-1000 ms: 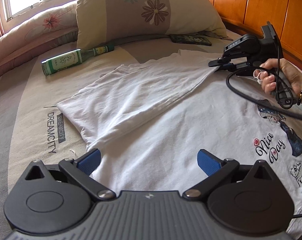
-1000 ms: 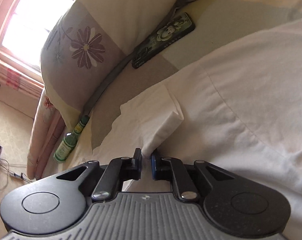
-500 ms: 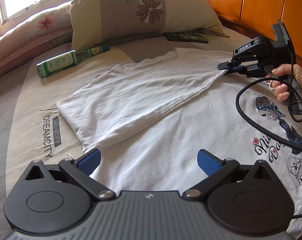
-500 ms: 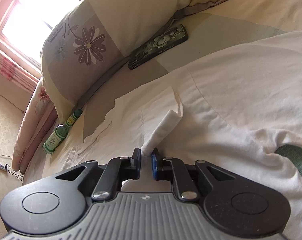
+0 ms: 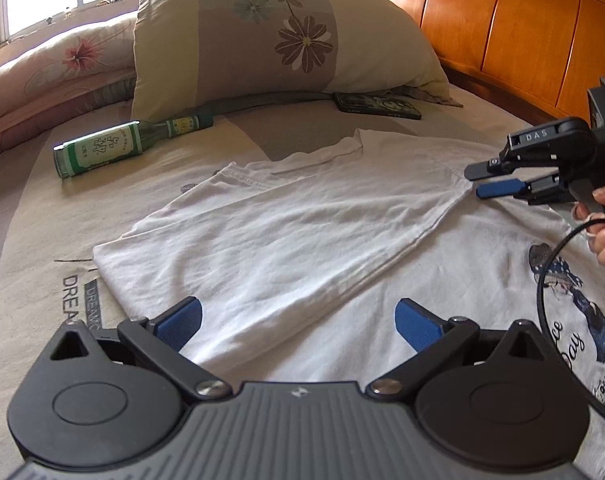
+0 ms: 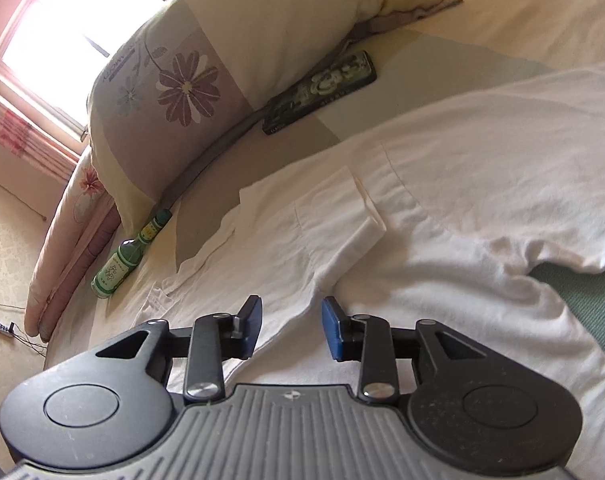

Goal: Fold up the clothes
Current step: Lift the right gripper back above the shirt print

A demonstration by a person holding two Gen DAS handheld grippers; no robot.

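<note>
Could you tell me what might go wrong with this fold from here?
1. The right tool is opening with nothing pinched; the folded sleeve it lies near looks loose and may spring back.
2. The green bottle lies beside the white T-shirt, so dragging the cloth could roll it.

White printed T-shirt [image 5: 286, 232] lies flat, one side folded over; fold edge just ahead of opening right jaws, unheld.
</note>
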